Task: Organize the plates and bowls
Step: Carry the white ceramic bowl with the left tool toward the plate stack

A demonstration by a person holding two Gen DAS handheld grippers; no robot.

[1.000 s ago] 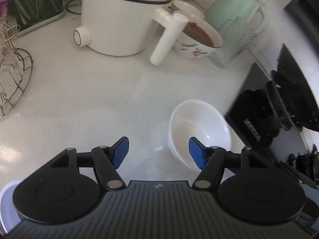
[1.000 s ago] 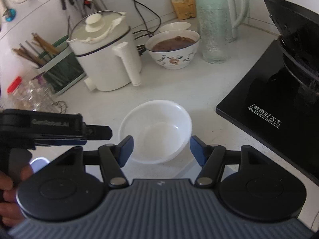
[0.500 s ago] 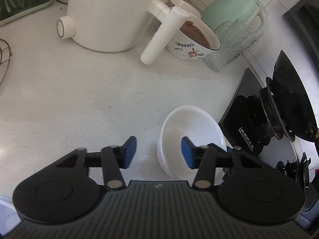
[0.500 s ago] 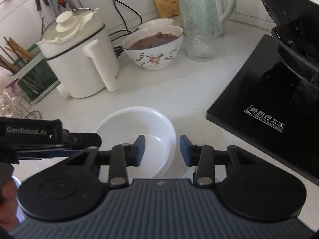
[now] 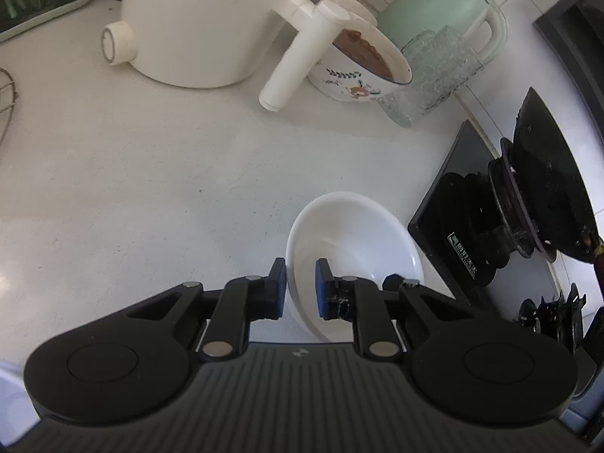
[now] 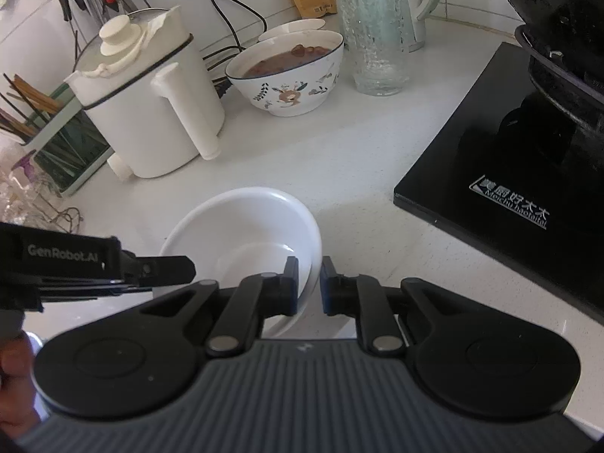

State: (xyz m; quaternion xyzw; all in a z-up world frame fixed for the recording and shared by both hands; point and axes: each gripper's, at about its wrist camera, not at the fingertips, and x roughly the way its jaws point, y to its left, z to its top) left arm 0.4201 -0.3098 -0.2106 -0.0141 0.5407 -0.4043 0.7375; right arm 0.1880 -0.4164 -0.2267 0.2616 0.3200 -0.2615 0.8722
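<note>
Each black hand-held gripper [image 5: 300, 288] has blue pads [image 6: 292, 283], silver screws, ribbed grey housing.

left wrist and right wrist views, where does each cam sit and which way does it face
Left wrist: sits on the left tool, looks down at the counter toward the stove; its pads pinch the white bowl rim.
Right wrist: sits on the right tool, looks down toward the back wall; its pads clamp the same bowl's other side, with the left tool and a hand at left.
Shared: white bowl, kettle, soup bowl.
</note>
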